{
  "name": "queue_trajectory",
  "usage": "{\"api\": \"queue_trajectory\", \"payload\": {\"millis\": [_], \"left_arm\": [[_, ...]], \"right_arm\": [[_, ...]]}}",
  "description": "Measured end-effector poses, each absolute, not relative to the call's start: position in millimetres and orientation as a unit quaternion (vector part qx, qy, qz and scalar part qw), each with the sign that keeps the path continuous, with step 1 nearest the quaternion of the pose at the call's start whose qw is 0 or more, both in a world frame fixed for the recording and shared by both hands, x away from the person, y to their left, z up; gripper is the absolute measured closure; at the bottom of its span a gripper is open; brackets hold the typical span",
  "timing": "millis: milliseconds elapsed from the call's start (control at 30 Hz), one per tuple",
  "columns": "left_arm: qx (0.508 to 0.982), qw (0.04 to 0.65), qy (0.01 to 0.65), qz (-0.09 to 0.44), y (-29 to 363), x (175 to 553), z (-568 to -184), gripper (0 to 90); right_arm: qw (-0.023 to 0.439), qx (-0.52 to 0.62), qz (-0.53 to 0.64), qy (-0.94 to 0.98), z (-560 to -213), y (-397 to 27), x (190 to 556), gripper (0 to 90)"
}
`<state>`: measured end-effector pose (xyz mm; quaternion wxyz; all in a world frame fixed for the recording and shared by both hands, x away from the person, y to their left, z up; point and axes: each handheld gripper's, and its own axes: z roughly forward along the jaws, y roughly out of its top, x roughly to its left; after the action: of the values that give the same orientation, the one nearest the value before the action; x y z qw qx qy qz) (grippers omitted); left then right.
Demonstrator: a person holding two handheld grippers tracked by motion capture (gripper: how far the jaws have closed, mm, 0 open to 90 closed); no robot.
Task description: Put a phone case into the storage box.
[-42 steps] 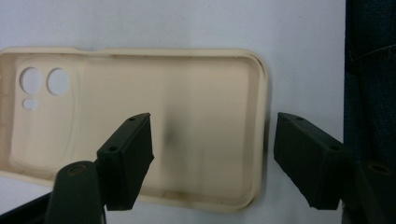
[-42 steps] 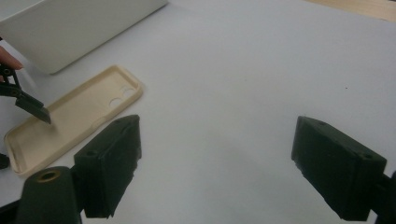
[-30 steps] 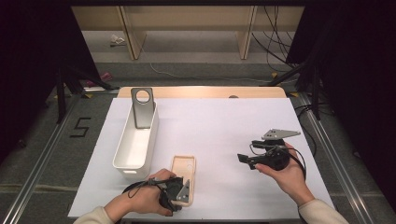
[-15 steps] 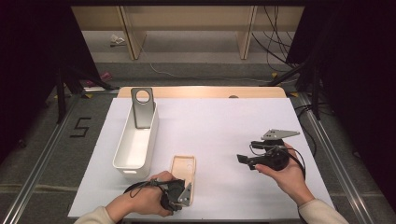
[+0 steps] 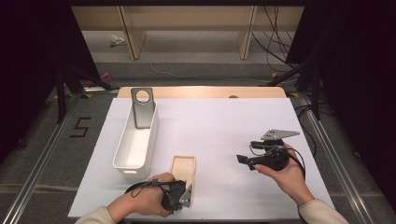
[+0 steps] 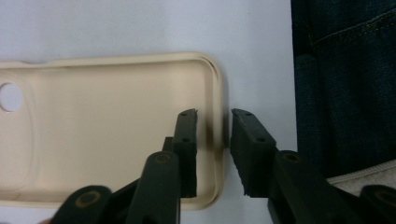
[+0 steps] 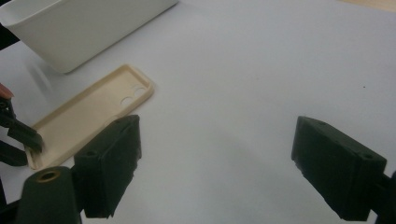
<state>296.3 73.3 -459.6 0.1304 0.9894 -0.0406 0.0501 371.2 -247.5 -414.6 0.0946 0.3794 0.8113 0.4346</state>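
White surface (image 5: 224, 126), lower centre: left tongs (image 6: 214, 140) closing astride the phone case (image 5: 183, 169) rim (white bin (image 5: 136, 140) just beside); right tongs (image 7: 215, 163) gape empty.

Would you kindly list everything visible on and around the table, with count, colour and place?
phone case: one, beige, lying open side up near the front edge of the table, right of the bin.
bin: one, white, long and open, on the left part of the table.
metal plate: one, grey with a round hole, standing in the far end of the bin.
table cover: one, white, over a wooden tabletop.
floor marking "5": one, black, left of the table.
cables: several, dark, on the floor behind the table.
left hand-held gripper: one, black, jaws have just been closing around the phone case's end rim, a small gap left.
right hand-held gripper: one, black, open, above the bare cover on the right.
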Motion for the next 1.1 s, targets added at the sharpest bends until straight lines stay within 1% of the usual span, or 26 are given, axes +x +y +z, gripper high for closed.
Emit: {"api": "queue_trajectory", "payload": {"millis": [67, 233, 367, 500, 567, 833, 1000, 1100], "left_arm": [[0.989, 0.129, -0.047, 0.054, 73.7, 296.5, -459.5, 75.1], [0.989, 0.126, -0.055, 0.061, 73.0, 295.8, -459.3, 75.8], [0.988, 0.127, -0.057, 0.062, 72.8, 293.8, -459.5, 78.0], [0.989, 0.123, -0.060, 0.061, 72.2, 292.4, -458.9, 80.9], [0.989, 0.121, -0.063, 0.061, 72.0, 292.1, -458.4, 83.9], [0.989, 0.119, -0.063, 0.060, 72.4, 289.6, -458.4, 86.7], [0.988, 0.120, -0.069, 0.074, 72.5, 288.1, -458.2, 87.5], [0.987, 0.124, -0.063, 0.081, 72.9, 287.7, -456.9, 87.8]], "right_arm": [[0.094, 0.379, 0.435, 0.811, -414.5, -247.5, 371.2, 16.7], [0.095, 0.379, 0.435, 0.811, -414.5, -247.6, 371.1, 16.7], [0.094, 0.379, 0.435, 0.812, -414.6, -247.3, 370.9, 16.7], [0.093, 0.378, 0.435, 0.812, -414.6, -247.1, 370.9, 16.7], [0.093, 0.378, 0.436, 0.812, -414.5, -247.1, 370.9, 16.7], [0.091, 0.377, 0.437, 0.812, -414.3, -247.3, 370.8, 16.7], [0.092, 0.377, 0.436, 0.812, -414.3, -246.9, 370.6, 16.8], [0.092, 0.377, 0.437, 0.811, -414.3, -246.7, 370.8, 16.8]]}}
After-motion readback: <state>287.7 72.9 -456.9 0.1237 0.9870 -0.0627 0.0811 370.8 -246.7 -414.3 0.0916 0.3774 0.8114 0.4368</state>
